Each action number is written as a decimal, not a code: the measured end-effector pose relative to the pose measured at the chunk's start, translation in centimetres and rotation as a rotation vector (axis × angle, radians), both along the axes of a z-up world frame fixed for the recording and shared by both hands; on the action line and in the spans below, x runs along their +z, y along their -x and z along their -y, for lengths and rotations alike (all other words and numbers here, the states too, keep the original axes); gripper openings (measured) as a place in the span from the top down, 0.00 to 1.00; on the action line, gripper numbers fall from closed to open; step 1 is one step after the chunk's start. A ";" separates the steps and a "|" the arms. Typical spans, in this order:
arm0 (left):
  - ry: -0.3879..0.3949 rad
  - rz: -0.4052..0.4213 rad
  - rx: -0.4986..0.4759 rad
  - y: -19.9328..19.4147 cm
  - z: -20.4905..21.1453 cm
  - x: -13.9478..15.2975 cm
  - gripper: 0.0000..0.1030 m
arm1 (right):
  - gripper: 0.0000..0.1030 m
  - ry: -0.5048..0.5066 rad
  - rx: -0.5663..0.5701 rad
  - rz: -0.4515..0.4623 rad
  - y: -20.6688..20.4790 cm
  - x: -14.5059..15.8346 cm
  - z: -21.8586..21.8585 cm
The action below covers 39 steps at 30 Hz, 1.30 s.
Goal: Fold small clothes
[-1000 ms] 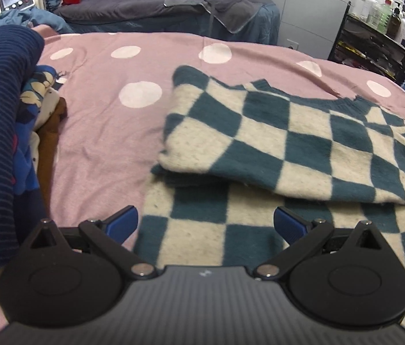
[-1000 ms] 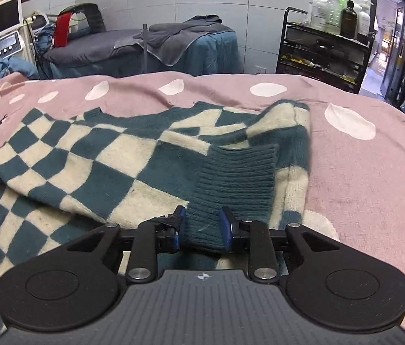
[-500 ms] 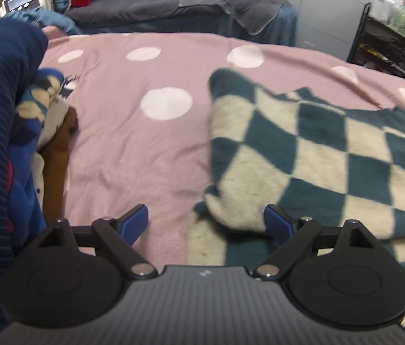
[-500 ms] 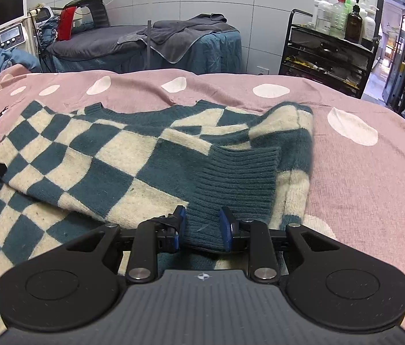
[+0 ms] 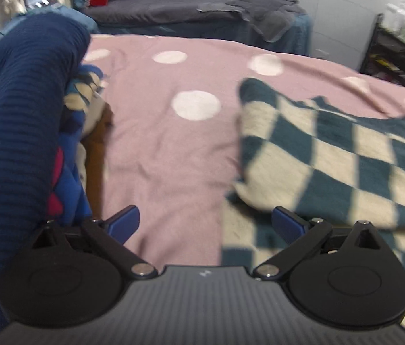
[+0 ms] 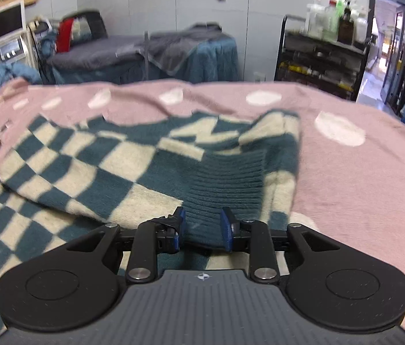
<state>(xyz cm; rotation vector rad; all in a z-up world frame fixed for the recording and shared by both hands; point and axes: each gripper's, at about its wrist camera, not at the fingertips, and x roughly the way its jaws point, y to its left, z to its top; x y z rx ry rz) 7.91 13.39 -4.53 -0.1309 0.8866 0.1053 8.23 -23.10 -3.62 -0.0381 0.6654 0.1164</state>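
The checkered sweater (image 6: 93, 172) lies on the pink dotted bed cover (image 5: 168, 155), with one sleeve folded across its body. The right hand-held gripper (image 6: 202, 225) is at the ribbed cuff (image 6: 225, 184), which sits between its jaws; they are opening, probably to leave the sleeve there. The left hand-held gripper (image 5: 205, 224) is spread wide and empty at the sweater's left edge, perhaps searching the next fold. A pile of other clothes (image 5: 21, 132) waits left of the sweater.

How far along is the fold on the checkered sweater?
Done: both sleeves look folded in across the checkered sweater. In hand: the ribbed cuff sits between the right gripper fingers, whose jaws are opening. The left gripper is wide open and empty over the pink blanket. Left: the body fold, then probably the clothes pile.
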 end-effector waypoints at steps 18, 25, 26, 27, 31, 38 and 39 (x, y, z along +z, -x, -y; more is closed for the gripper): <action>0.074 -0.110 -0.260 12.6 2.0 -0.7 0.03 | 0.36 0.025 0.088 -0.098 14.2 1.3 1.0; 0.092 -0.158 -0.270 15.3 0.5 -1.7 0.00 | 0.36 0.009 0.035 -0.138 17.5 0.5 2.0; 0.090 -0.156 -0.266 15.5 0.5 -1.7 0.00 | 0.36 0.006 0.025 -0.139 17.7 0.5 2.1; 0.090 -0.158 -0.262 15.6 0.5 -1.6 0.00 | 0.36 0.002 0.015 -0.142 17.9 0.5 2.3; 0.087 -0.165 -0.285 16.0 0.9 -1.7 0.00 | 0.30 -0.010 -0.013 -0.166 18.3 0.1 2.7; 0.285 -0.119 -0.308 16.8 0.8 -1.5 0.01 | 0.25 -0.095 -0.034 -0.207 18.6 -0.6 3.1; 0.274 -0.130 -0.299 16.6 1.0 -1.8 0.05 | 0.24 -0.110 -0.032 -0.210 18.6 -0.7 3.2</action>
